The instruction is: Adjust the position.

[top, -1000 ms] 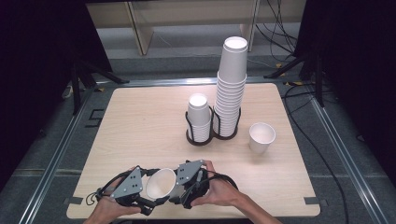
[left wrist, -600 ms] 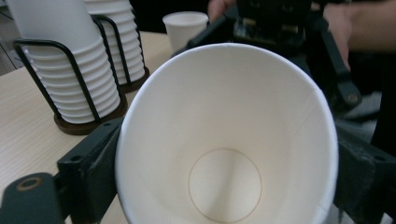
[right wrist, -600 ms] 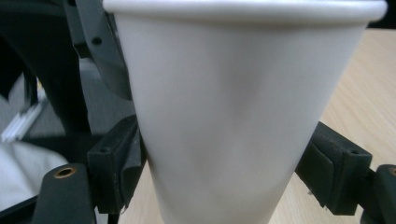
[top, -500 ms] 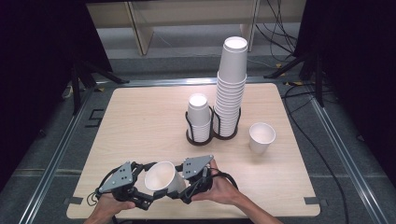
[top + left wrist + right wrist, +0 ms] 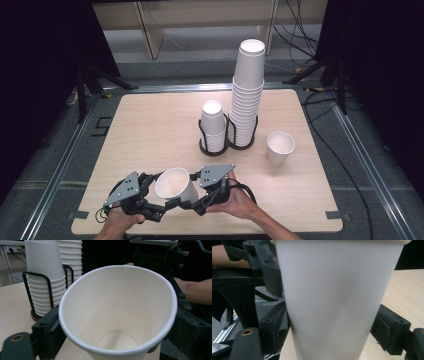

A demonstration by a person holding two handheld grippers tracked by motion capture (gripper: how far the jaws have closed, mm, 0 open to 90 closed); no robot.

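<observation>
Your left claw (image 5: 159,212) sits at the lower left of the high view, its jaws on either side of the white paper cup (image 5: 176,184); they have just been closing a little, and in the left gripper view the black pads flank the cup wall, though you cannot tell whether they press on it. Your right claw (image 5: 200,202), just right of the cup, has its jaws against both sides of the cup's smooth matte wall in the right gripper view, clamped on it. The cup is tilted, its rolled rim and open mouth turned up toward the camera, low and left of centre in the frame, over the near edge of the counter (image 5: 150,125). That counter is a pale wood-grain board with rounded corners. Up at the centre stands a black wire holder (image 5: 227,142) with two rings: a short stack of cups (image 5: 213,125) in the left ring, a tall stack (image 5: 247,95) in the right. A single cup (image 5: 280,147) stands upright right of the holder. Around the counter runs grey floor with metal rails, dark curtains at both sides and cables at the upper right.
</observation>
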